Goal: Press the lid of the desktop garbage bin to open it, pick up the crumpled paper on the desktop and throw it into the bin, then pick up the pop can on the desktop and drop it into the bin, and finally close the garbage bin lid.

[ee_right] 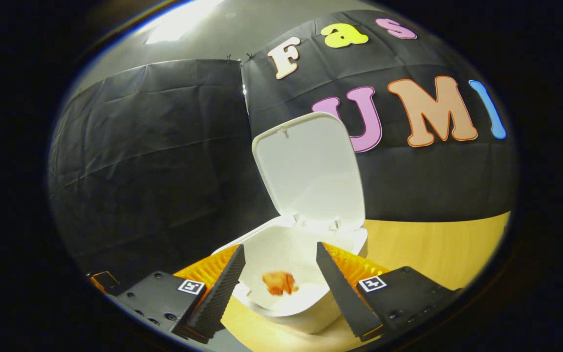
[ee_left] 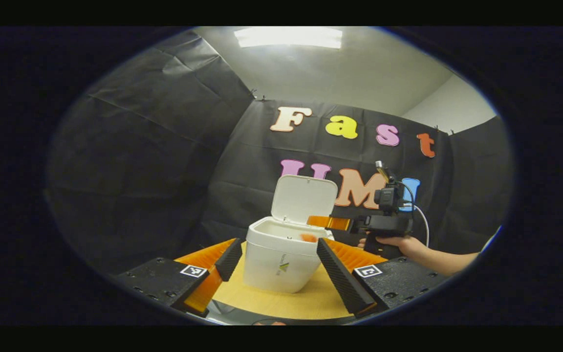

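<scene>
The bin [ee_left: 281, 254] is seen standing on the yellow table [ee_left: 311, 298] with its lid [ee_right: 311, 168] swung up and back on its hinge, so the opening step is judged done. In the right gripper view, a small orange-red lump [ee_right: 279, 283] is seen below the bin's rim, between the spread fingers of the right gripper [ee_right: 279, 286]; it appears blurred, and may be the crumpled paper just let go, though its outline is too soft for certainty. The same orange spot [ee_left: 308, 238] is seen at the bin's mouth in the left gripper view. The right gripper [ee_left: 328, 223], held by a hand [ee_left: 399, 243], is placed just above the bin's right edge there, with nothing pinched between its fingers. The left gripper [ee_left: 279, 264] is held back from the bin, its fingers wide apart and empty, the bin framed between them.

The paper step is judged to be at its release. The can is called for next: it must be found on the table, approached with open fingers, and gripped round its body before being carried over the open bin.
</scene>
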